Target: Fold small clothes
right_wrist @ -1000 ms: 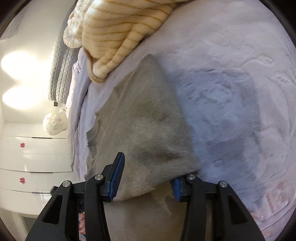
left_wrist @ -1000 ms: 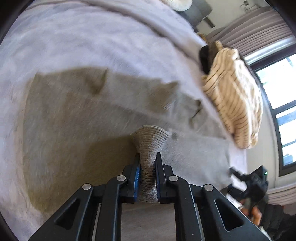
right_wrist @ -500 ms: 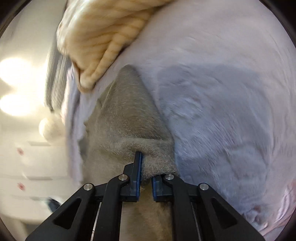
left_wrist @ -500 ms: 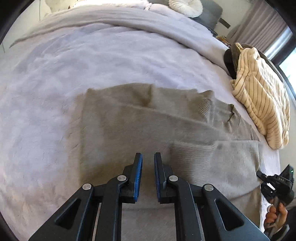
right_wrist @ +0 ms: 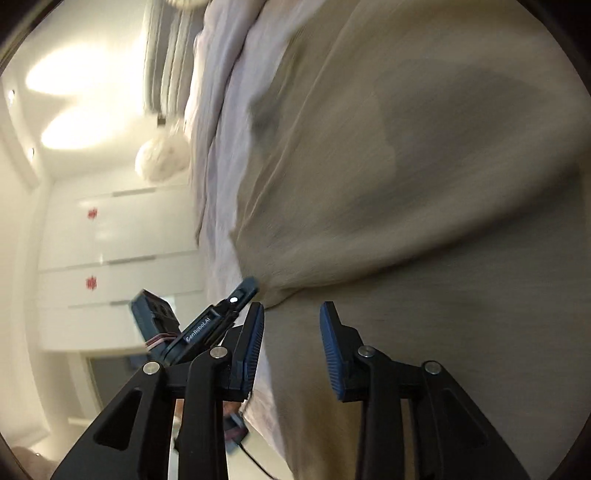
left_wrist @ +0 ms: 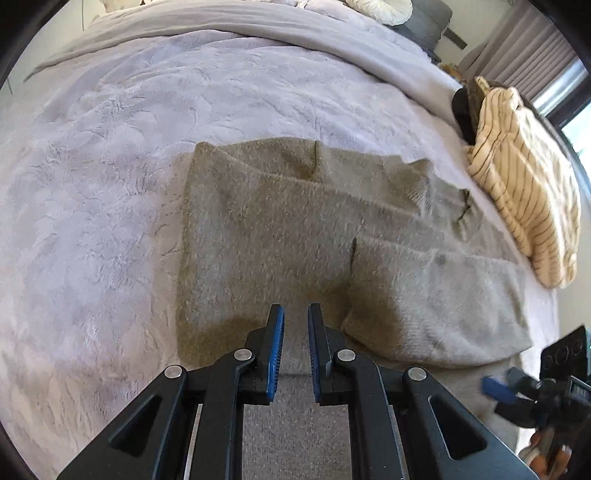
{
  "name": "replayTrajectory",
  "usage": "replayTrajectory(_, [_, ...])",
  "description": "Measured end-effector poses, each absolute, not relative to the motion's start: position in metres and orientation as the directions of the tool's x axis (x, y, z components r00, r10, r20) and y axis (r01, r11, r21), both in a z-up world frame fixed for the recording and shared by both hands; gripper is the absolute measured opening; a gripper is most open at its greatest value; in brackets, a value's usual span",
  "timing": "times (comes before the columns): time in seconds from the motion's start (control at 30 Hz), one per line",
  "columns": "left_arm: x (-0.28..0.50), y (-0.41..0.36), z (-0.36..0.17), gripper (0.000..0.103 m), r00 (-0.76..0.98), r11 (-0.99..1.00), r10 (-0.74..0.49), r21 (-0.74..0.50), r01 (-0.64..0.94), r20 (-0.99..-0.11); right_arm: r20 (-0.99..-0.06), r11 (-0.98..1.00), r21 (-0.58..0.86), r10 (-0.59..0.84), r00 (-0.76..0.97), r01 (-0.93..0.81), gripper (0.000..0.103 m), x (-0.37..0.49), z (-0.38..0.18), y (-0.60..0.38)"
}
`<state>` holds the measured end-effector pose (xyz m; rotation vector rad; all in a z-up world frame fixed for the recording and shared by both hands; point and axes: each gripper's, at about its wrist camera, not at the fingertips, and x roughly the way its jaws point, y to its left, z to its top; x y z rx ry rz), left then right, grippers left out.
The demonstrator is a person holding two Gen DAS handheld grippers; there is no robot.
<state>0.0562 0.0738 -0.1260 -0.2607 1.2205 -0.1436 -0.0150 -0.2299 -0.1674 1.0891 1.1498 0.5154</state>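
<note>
Our left tool [left_wrist: 295,345]: jaws at a narrow gap, nothing pinched between the blue pads [left_wrist: 276,350]. It hangs over the near edge of the grey knit [left_wrist: 303,236].

Our right tool [right_wrist: 291,350]: jaws opening, partway apart, nothing gripped. A folded corner of the knit [right_wrist: 406,166] sits just ahead of the left pad; cloth lies under the gap. That view is blurred, so no finer detail.

The knit lies flat on the bed [left_wrist: 110,184], sleeves folded in across the body, one cuff end overlapping at the near right. Nothing lies on top of it.

Around it:
- Striped cream garment [left_wrist: 524,192] heaped at the bed's right edge, just beside the knit, apart from it.
- A dark item [left_wrist: 463,114] behind that heap; we cannot tell what.
- Round white cushion [left_wrist: 380,5] at the head end.
- Curtains [left_wrist: 528,44] at far right.
- White cupboard [right_wrist: 122,266] beside the bed, red marks on the doors, unreadable.
- White round thing [right_wrist: 162,158] off the bed edge, blurred.

No containers in view.

Writing: "GenRobot.AI" on the left tool's body [right_wrist: 201,326], seen from the right wrist.
</note>
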Motion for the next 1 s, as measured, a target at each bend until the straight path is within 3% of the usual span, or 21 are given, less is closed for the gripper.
replayTrajectory(0.17, [0.044, 0.074, -0.126, 0.013, 0.330, 0.969, -0.223, -0.244, -0.024, -0.917, -0.481, 0.450, 0.876, 0.777, 0.406, 0.174, 0.036, 0.027, -0.176, -0.178])
replayTrajectory(0.2, [0.040, 0.076, -0.126, 0.013, 0.328, 0.970, -0.221, -0.241, -0.020, -0.918, -0.481, 0.449, 0.876, 0.774, 0.412, 0.179, 0.032, 0.034, -0.177, -0.174])
replayTrajectory(0.27, [0.035, 0.081, -0.124, 0.013, 0.328, 0.972, -0.217, -0.235, -0.016, -0.920, -0.430, 0.383, 0.903, 0.804, 0.412, 0.194, 0.005, 0.039, -0.179, -0.175])
replayTrajectory(0.4, [0.028, 0.094, -0.121, 0.013, 0.337, 0.972, -0.209, -0.233, -0.030, -0.918, -0.322, 0.281, 0.946, 0.867, 0.380, 0.160, 0.005, 0.042, -0.176, -0.163])
replayTrajectory(0.53, [0.028, 0.098, -0.127, 0.013, 0.315, 0.974, -0.197, -0.222, -0.044, -0.928, -0.446, 0.401, 0.894, 0.841, 0.307, 0.200, 0.013, 0.040, -0.181, -0.150])
replayTrajectory(0.57, [0.027, 0.097, -0.127, 0.013, 0.316, 0.975, -0.195, -0.219, -0.042, -0.928, -0.484, 0.438, 0.874, 0.817, 0.312, 0.211, 0.021, 0.037, -0.182, -0.151])
replayTrajectory(0.6, [0.026, 0.097, -0.126, 0.013, 0.318, 0.975, -0.194, -0.218, -0.040, -0.928, -0.505, 0.453, 0.862, 0.793, 0.339, 0.226, 0.041, 0.033, -0.182, -0.155])
replayTrajectory(0.83, [0.027, 0.090, -0.122, 0.013, 0.334, 0.978, -0.191, -0.208, -0.014, -0.923, -0.513, 0.424, 0.858, 0.712, 0.480, 0.288, 0.044, 0.034, -0.180, -0.173])
replayTrajectory(0.87, [0.029, 0.087, -0.120, 0.013, 0.340, 0.979, -0.189, -0.206, -0.013, -0.921, -0.508, 0.398, 0.861, 0.713, 0.483, 0.318, 0.042, 0.035, -0.184, -0.174])
replayTrajectory(0.93, [0.032, 0.083, -0.117, 0.013, 0.347, 0.979, -0.186, -0.203, -0.013, -0.919, -0.472, 0.355, 0.879, 0.741, 0.477, 0.318, 0.012, 0.033, -0.184, -0.176])
replayTrajectory(1.0, [0.034, 0.082, -0.111, 0.014, 0.362, 0.978, -0.191, -0.208, -0.009, -0.912, -0.425, 0.336, 0.904, 0.776, 0.466, 0.266, 0.012, 0.036, -0.177, -0.170])
